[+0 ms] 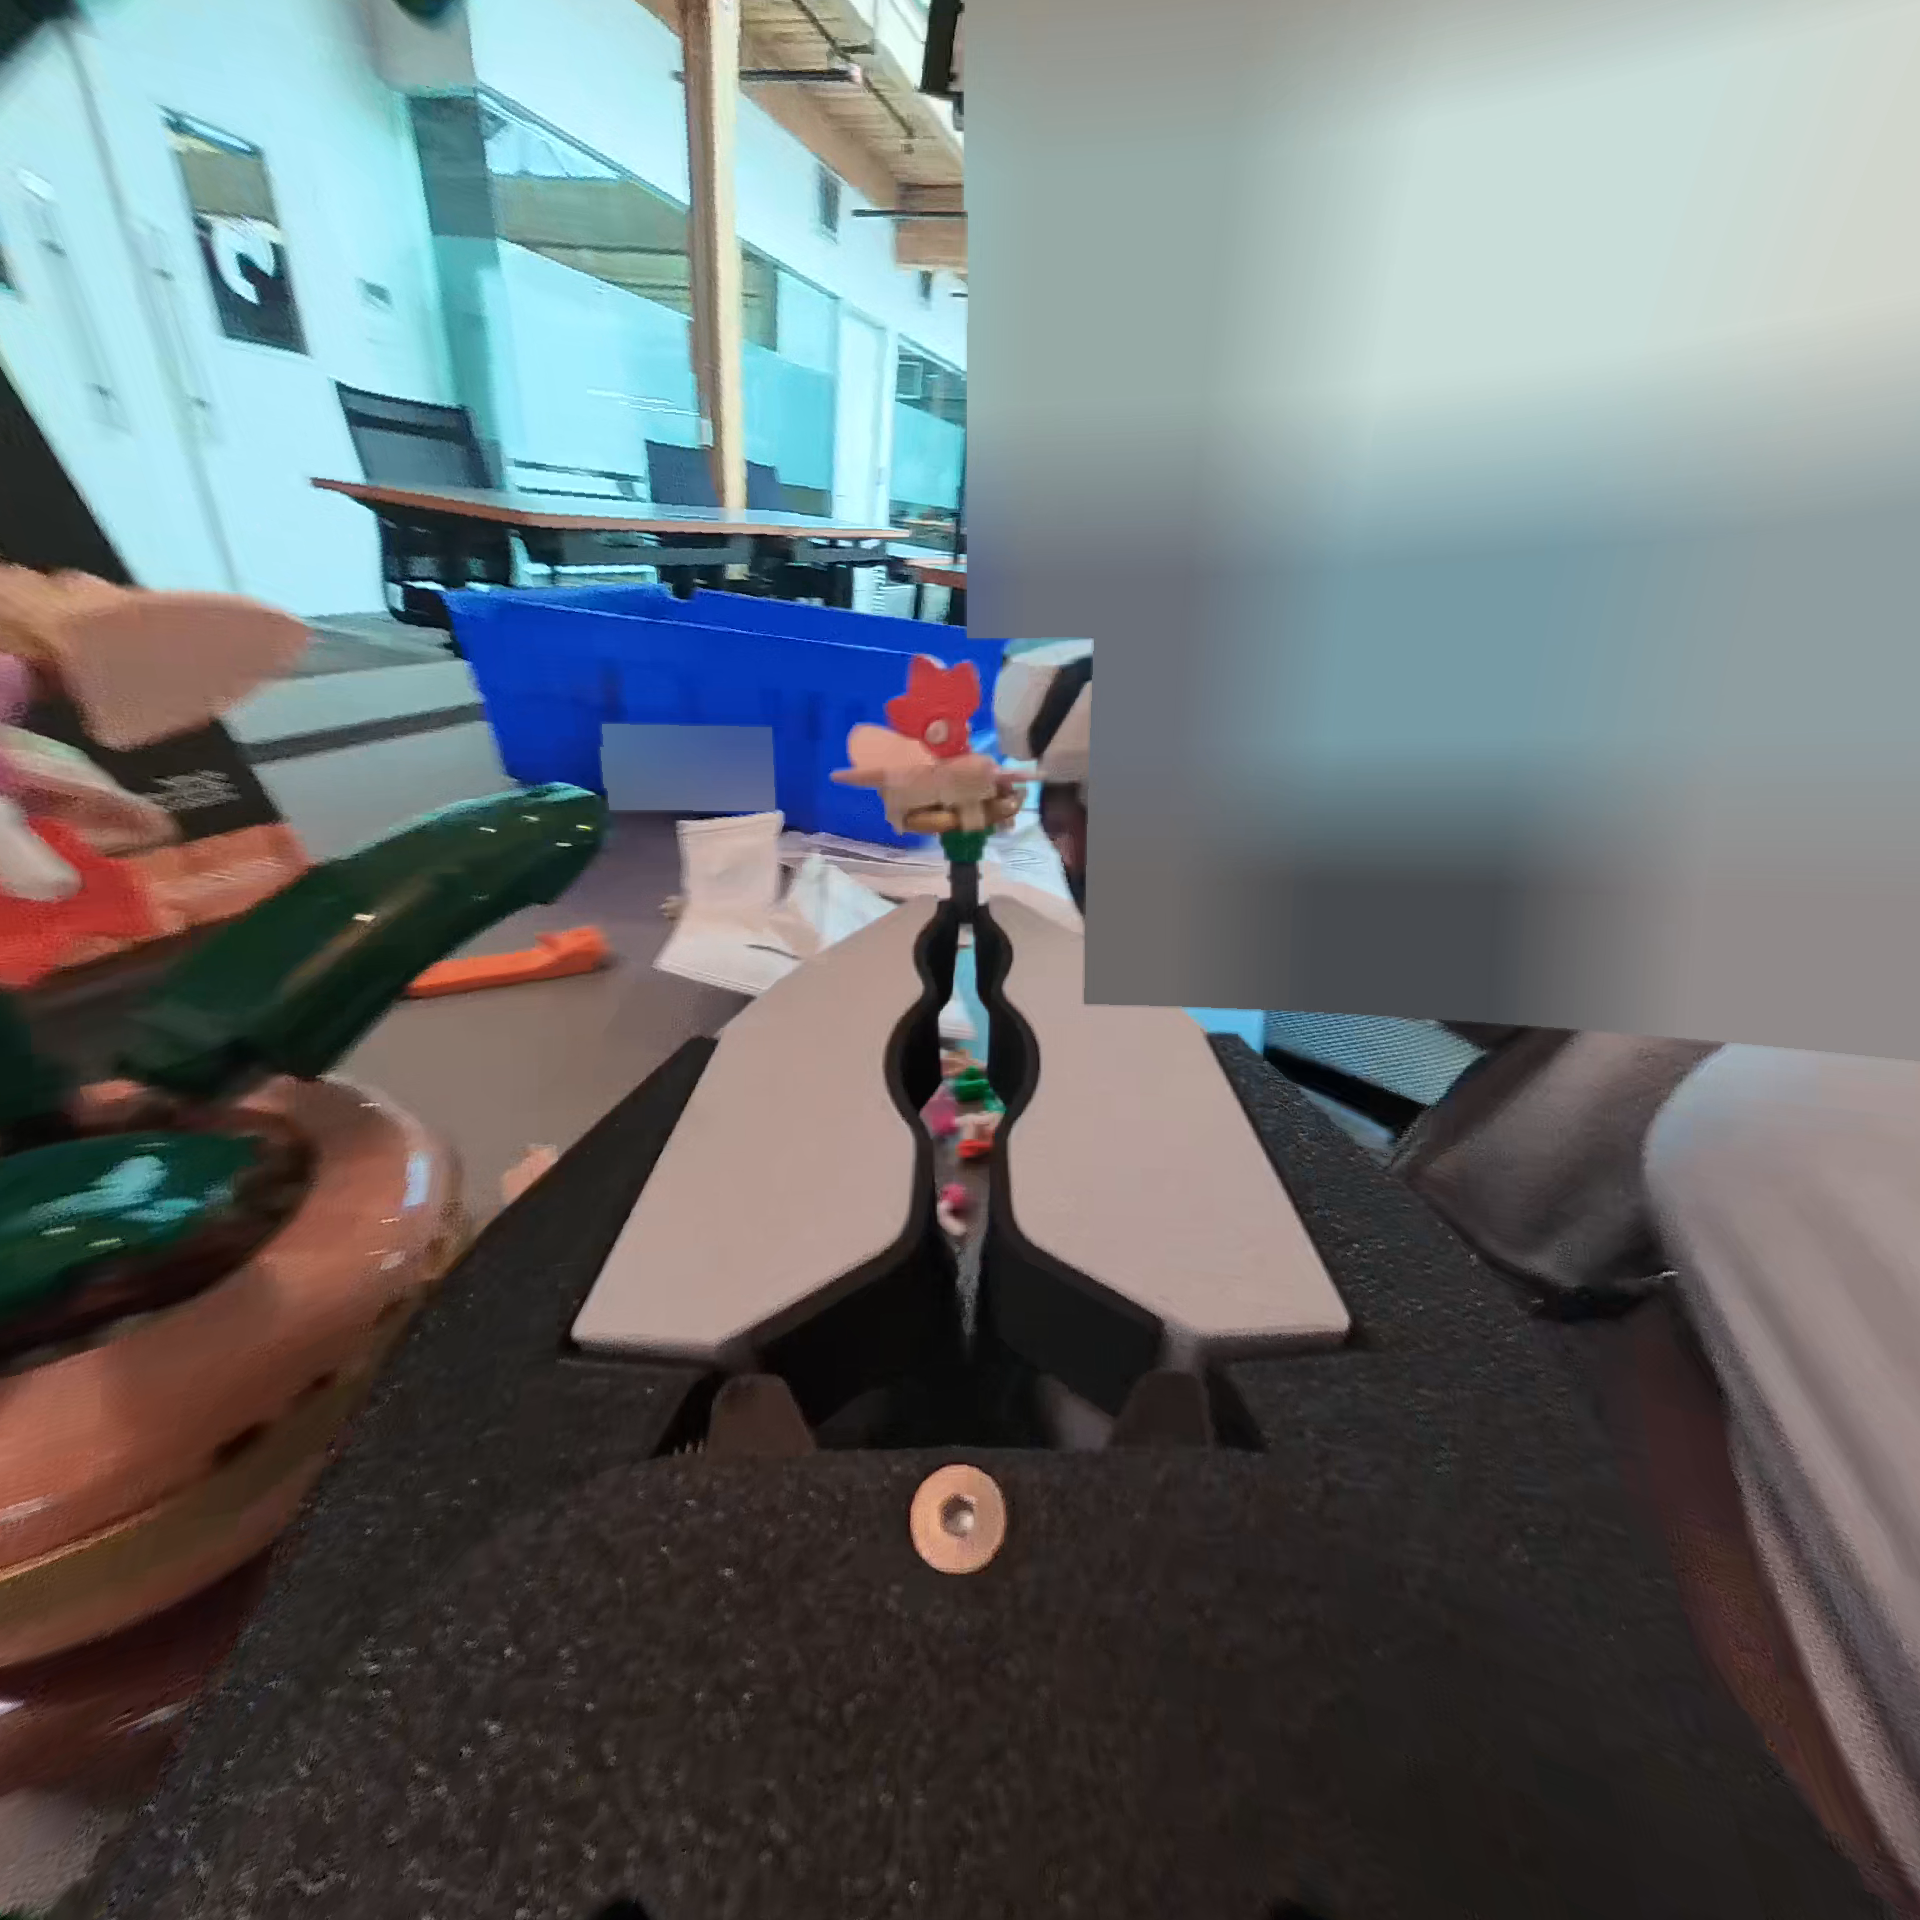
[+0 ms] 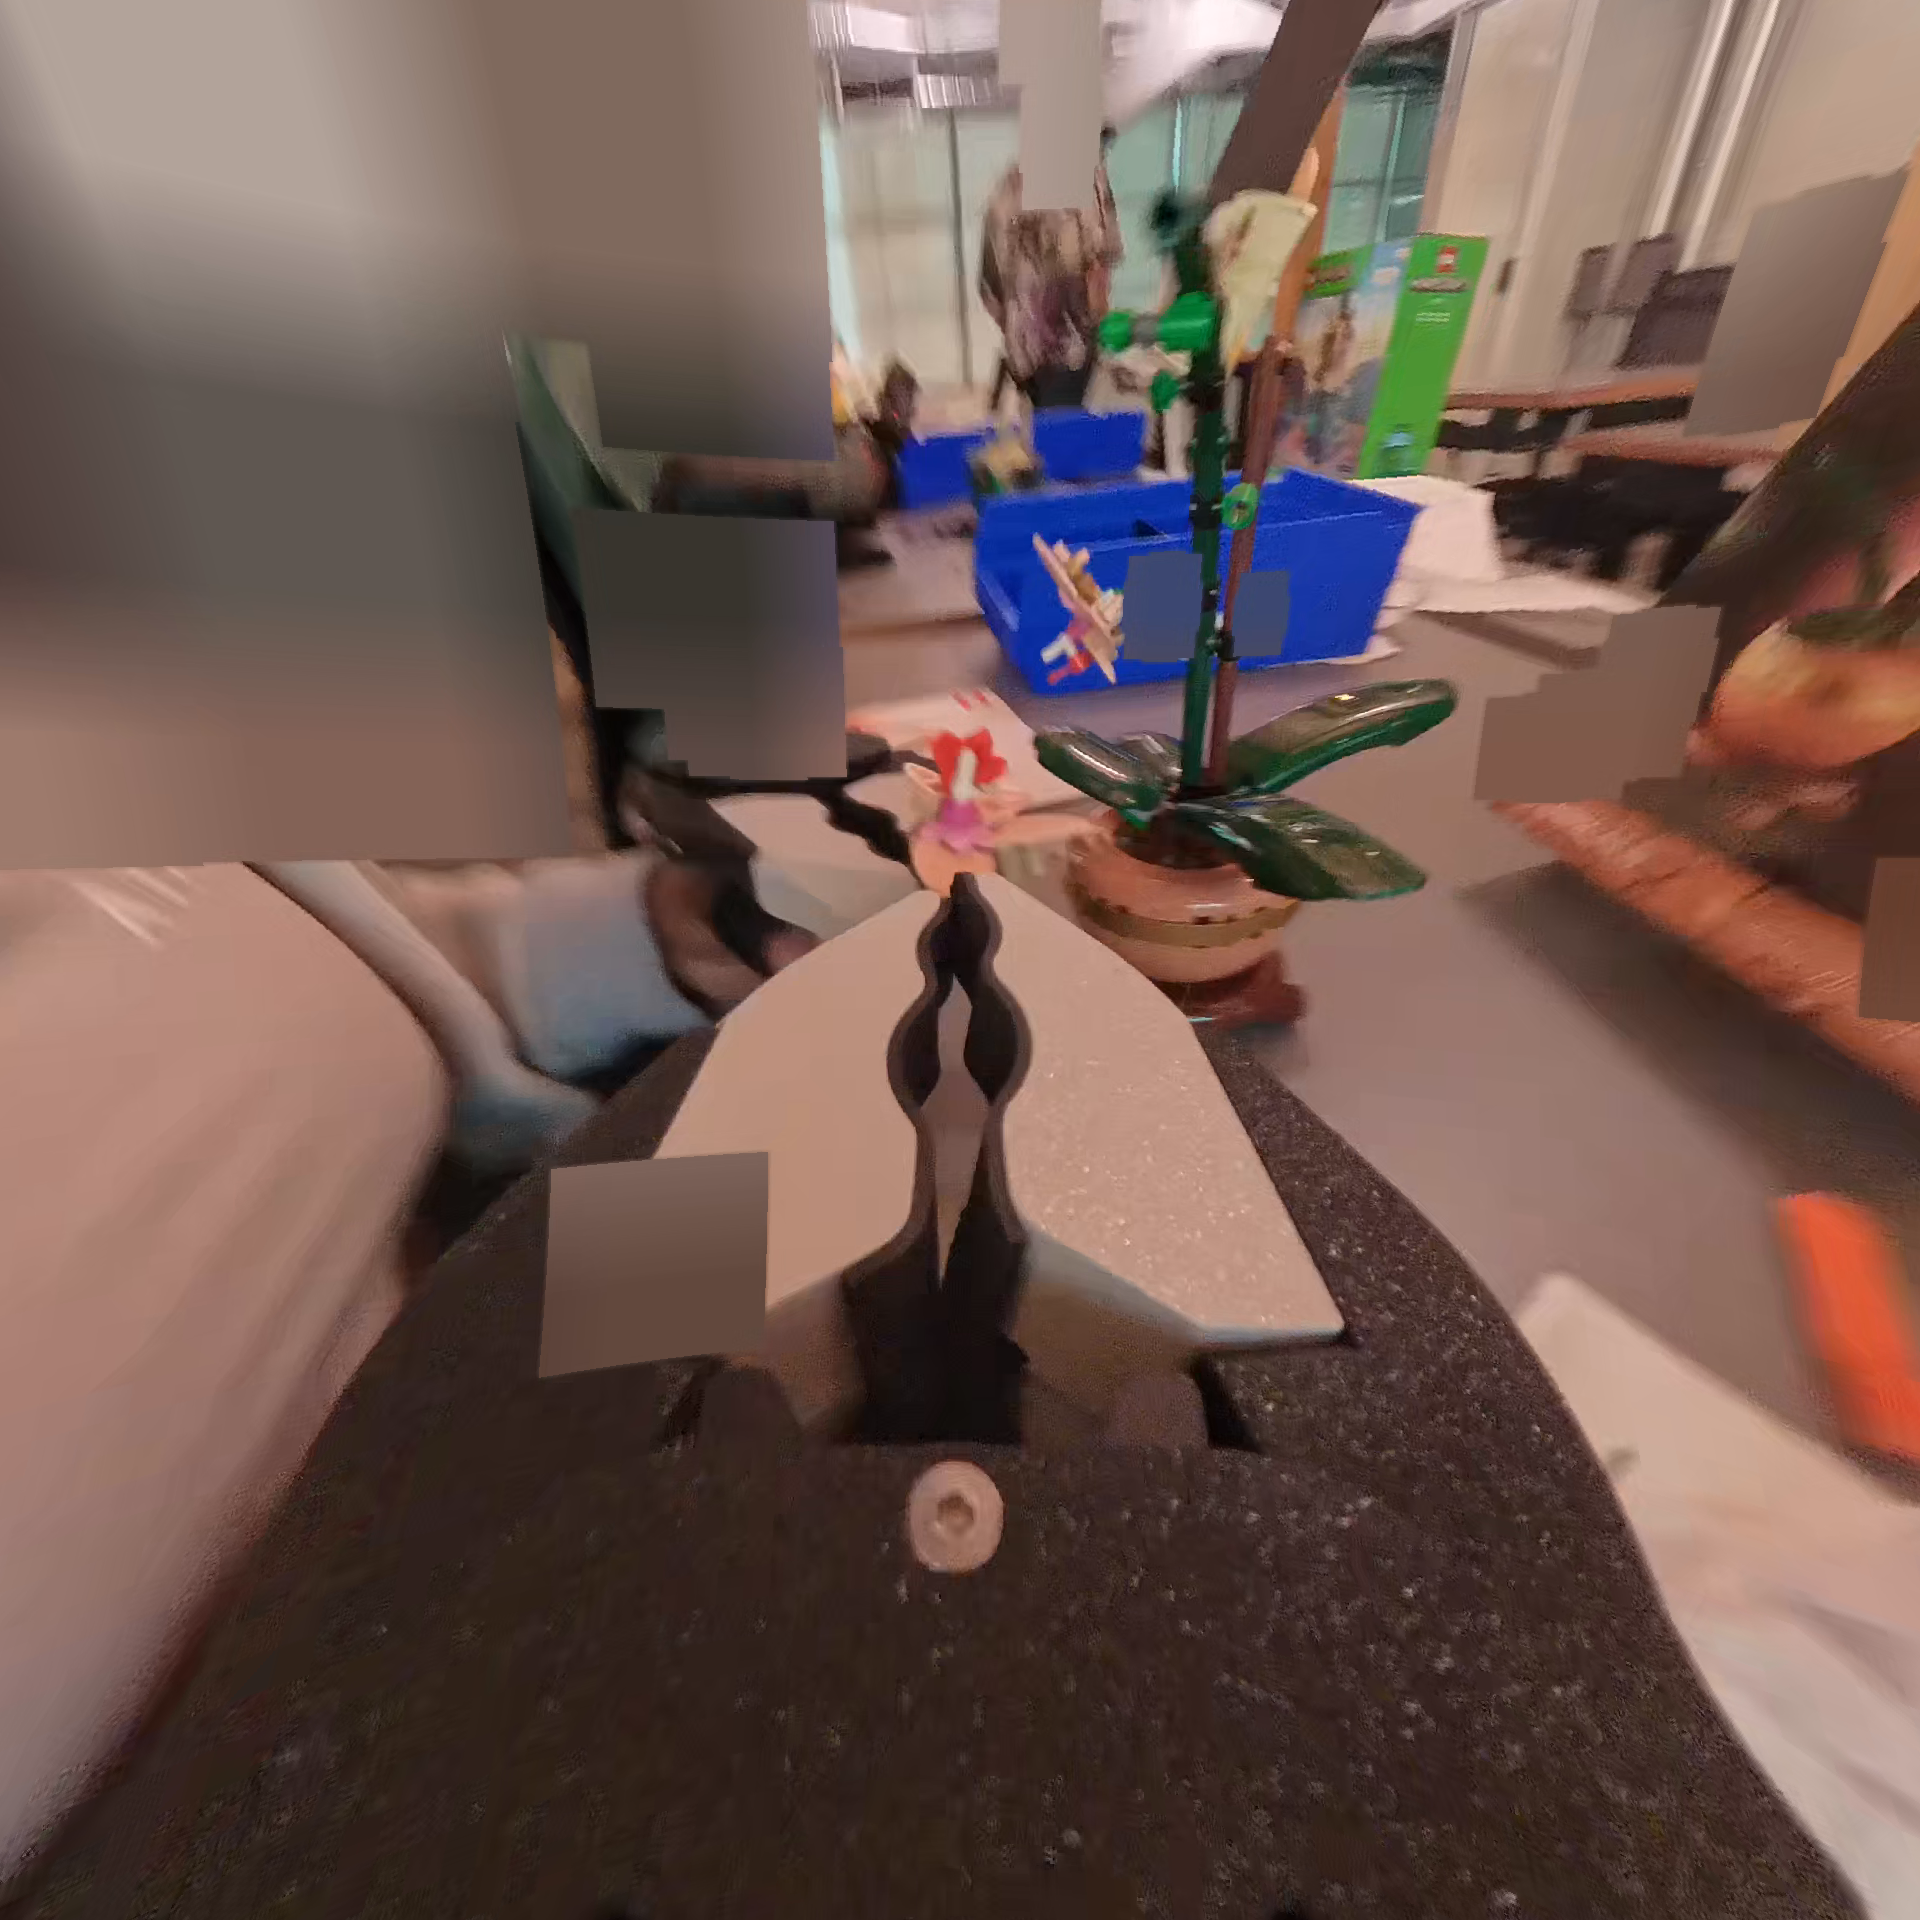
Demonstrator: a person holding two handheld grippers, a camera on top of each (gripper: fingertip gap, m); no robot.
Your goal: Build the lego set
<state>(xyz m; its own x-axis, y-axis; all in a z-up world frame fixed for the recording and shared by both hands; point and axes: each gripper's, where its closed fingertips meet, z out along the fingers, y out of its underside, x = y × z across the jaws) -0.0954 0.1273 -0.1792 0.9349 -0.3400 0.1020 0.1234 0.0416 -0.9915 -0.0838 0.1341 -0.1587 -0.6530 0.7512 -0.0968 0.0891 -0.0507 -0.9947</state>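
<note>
Left wrist view showed the left gripper (image 1: 961,914) with its jaws pressed together on the dark stem of a small flower (image 1: 940,764), which stood upright beyond the tips (red petal above, pale petals below). At the left edge, blurred and close, stood the plant pot (image 1: 208,1351) with a dark green leaf (image 1: 343,935) reaching across. Loose small pieces (image 1: 961,1101) lay on the tabletop (image 1: 540,1039) below the jaws, with an orange tool (image 1: 509,961) and a blue bin (image 1: 707,686) farther off.

Right wrist view showed the right gripper (image 2: 961,899) with its jaws nearly closed; its tips met the underside of the flower, but whether they pinched it could not be told. The left gripper reached in from the left to the same flower. The potted plant stood just beyond, its tall green stalk (image 2: 1205,582) rising between the leaves.

Judged step: the flower sub-assembly was being finished or passed between grippers. The next move would likely call for carrying it to the stalk and pressing its stem onto a free connector, with the pot steadied.
</note>
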